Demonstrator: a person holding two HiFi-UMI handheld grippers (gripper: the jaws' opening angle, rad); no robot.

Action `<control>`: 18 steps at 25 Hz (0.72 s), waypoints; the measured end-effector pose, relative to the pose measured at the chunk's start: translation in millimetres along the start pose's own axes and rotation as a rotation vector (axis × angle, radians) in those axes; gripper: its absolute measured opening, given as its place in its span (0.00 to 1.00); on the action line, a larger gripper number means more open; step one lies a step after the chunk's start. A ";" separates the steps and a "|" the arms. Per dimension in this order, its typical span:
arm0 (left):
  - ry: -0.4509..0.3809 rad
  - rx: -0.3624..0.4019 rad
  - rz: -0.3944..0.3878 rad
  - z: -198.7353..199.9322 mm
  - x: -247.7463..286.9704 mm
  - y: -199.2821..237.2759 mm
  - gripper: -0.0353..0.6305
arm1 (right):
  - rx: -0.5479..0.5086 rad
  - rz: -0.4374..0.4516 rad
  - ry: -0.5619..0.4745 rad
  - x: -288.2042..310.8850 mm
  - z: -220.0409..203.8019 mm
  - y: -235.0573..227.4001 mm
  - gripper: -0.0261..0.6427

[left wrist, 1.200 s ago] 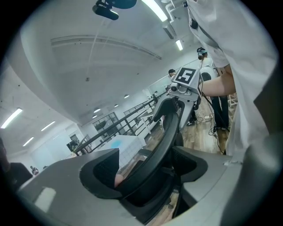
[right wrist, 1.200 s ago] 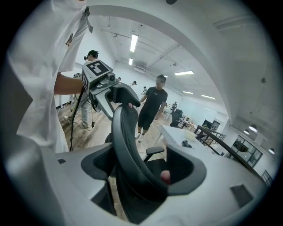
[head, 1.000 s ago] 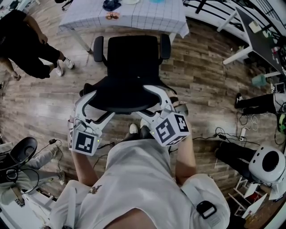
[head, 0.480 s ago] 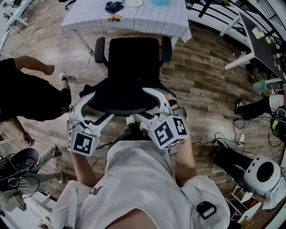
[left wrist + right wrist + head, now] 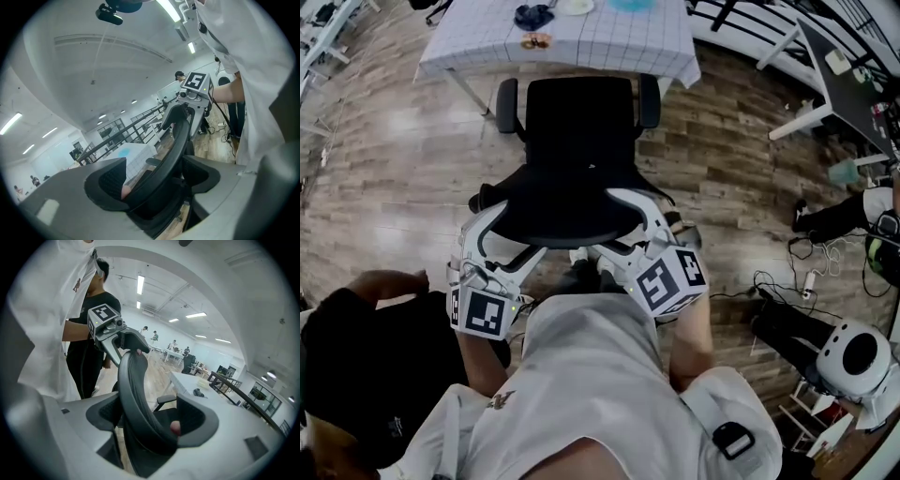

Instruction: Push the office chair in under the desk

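Reading the head view from left to right, a bystander (image 5: 356,375) in dark clothing stands at 8 o'clock, close beside the operator and clear of the push line. The left gripper (image 5: 511,225) sits at the 9 o'clock end of the backrest (image 5: 572,202) of the office chair (image 5: 581,122). In the left gripper view, the left gripper (image 5: 157,180) has its jaws part-way apart with the backrest rim (image 5: 176,140) between them, and both jaws bear on it. The chair stands in the middle of the frame, its seat and two armrests pointing toward 12 o'clock. The desk (image 5: 609,37), covered with a checked cloth, lies at 12 o'clock from the chair. The seat front is near the desk edge but does not appear to be under it yet. The backrest's long axis runs from 9 to 3 o'clock, square to the push line, which runs from 6 to 12 o'clock. The right gripper (image 5: 614,220) sits at the 3 o'clock end of the rim; in the right gripper view, the right gripper (image 5: 150,420) likewise clamps the rim between part-open jaws. Both grippers are equally near the chair, so an even forward push from both should keep it straight. Floor cables (image 5: 769,281) lie at 4 o'clock, off the path.
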State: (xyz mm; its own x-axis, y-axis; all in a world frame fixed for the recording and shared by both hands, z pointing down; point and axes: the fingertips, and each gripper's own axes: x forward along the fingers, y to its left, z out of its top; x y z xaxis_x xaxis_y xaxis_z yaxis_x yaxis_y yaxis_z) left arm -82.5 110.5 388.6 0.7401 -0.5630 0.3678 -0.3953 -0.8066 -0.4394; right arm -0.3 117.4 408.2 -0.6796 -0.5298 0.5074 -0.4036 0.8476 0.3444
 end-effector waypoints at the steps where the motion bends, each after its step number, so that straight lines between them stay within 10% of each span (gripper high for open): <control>1: 0.000 0.002 -0.003 -0.7 0.8 2.1 0.61 | 0.001 0.001 0.003 1.6 0.1 -1.7 0.56; 18: -0.019 0.035 -0.034 -9.7 21.4 40.7 0.59 | 0.028 -0.021 0.027 26.9 2.5 -37.3 0.57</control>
State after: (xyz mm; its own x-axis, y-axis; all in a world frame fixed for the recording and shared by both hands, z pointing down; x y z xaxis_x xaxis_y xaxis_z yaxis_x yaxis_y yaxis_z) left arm -88.1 63.9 386.4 0.7633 -0.5314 0.3674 -0.3506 -0.8184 -0.4553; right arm -5.2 71.7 407.0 -0.6538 -0.5482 0.5216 -0.4354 0.8363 0.3332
